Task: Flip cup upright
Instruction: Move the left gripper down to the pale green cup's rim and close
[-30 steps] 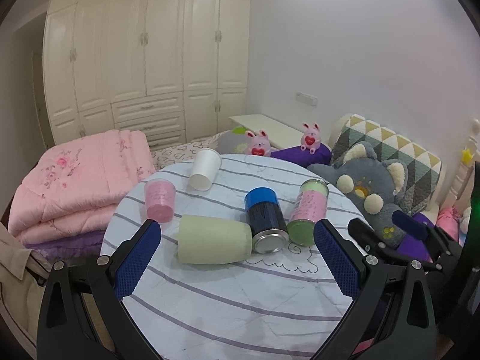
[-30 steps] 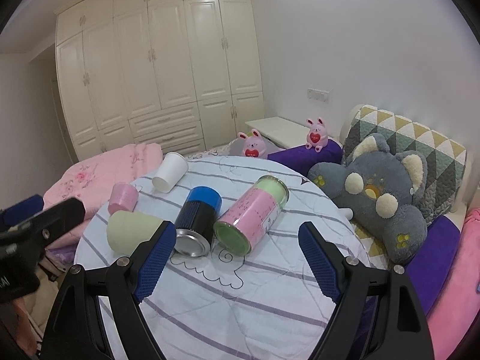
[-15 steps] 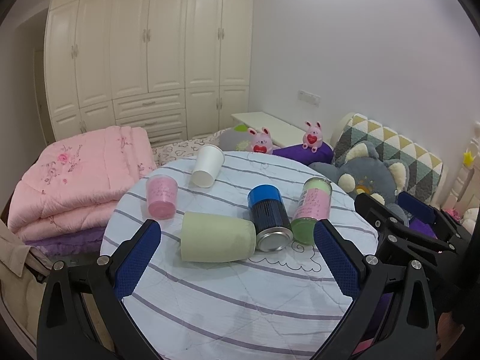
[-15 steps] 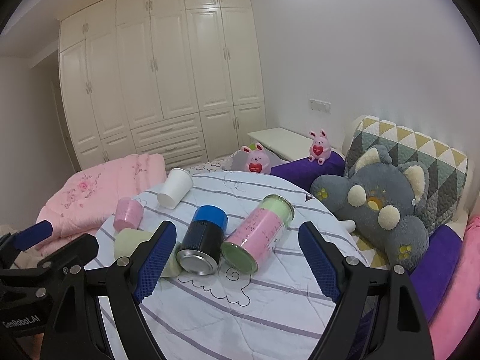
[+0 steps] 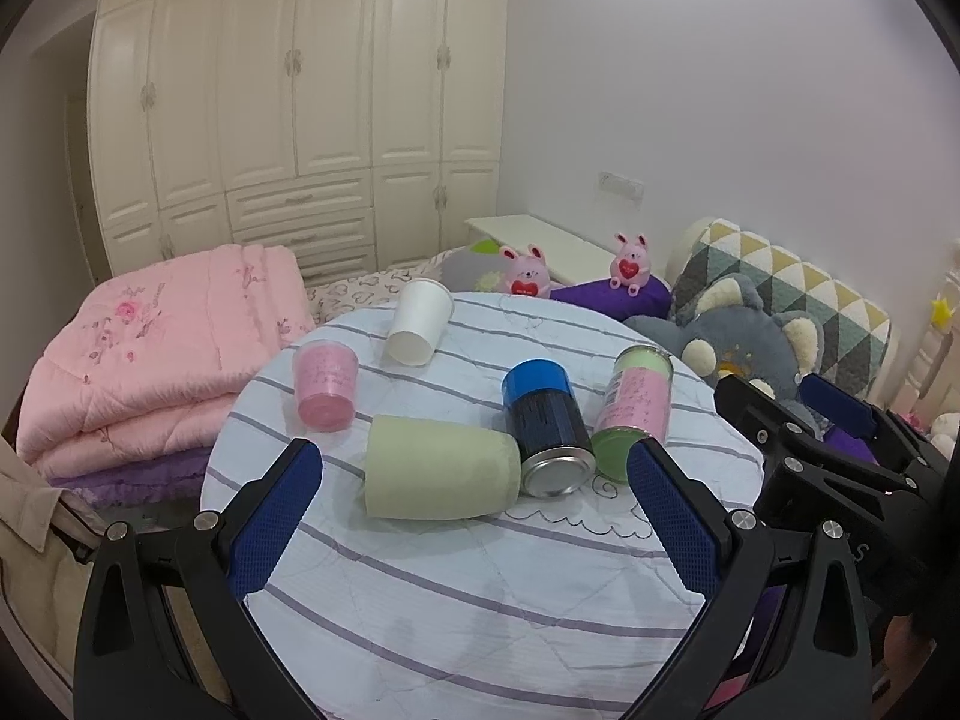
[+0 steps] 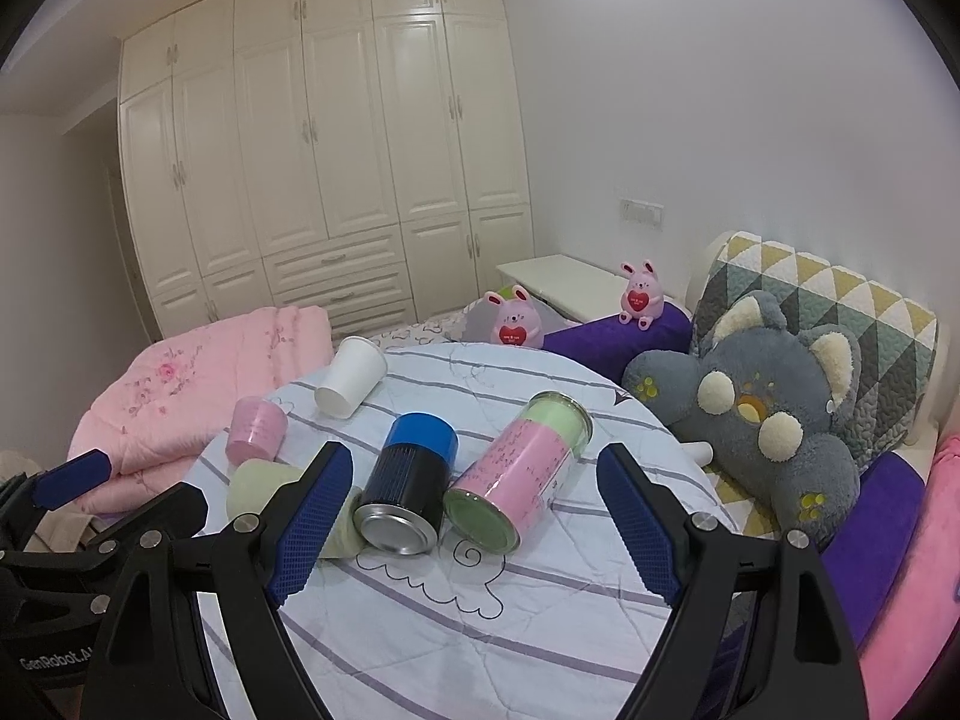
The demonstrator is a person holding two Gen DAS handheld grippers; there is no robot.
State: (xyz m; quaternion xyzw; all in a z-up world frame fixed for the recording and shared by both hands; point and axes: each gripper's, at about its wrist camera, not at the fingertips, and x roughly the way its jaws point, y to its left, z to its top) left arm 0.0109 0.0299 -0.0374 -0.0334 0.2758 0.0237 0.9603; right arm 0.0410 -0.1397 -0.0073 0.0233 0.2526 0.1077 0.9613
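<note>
Several cups and cans lie on their sides on a round striped table (image 5: 456, 630). A pale green cup (image 5: 441, 476) lies nearest, with a black can with a blue cap (image 5: 543, 427) and a pink and green can (image 5: 633, 414) to its right. A small pink cup (image 5: 324, 384) and a white paper cup (image 5: 418, 330) lie farther back. My left gripper (image 5: 474, 516) is open and empty, above the table in front of the green cup. My right gripper (image 6: 477, 531) is open and empty, in front of the black can (image 6: 408, 495) and the pink and green can (image 6: 519, 474).
A folded pink quilt (image 5: 150, 348) lies left of the table. A grey plush toy (image 6: 774, 414), a triangle-patterned cushion (image 6: 840, 294) and two pink bunny toys (image 6: 516, 321) sit to the right and behind. White wardrobes (image 6: 318, 150) line the far wall.
Both grippers have drawn back and risen a little, so the table and cups sit lower and farther in view. Both stay open. The cups have not moved.
</note>
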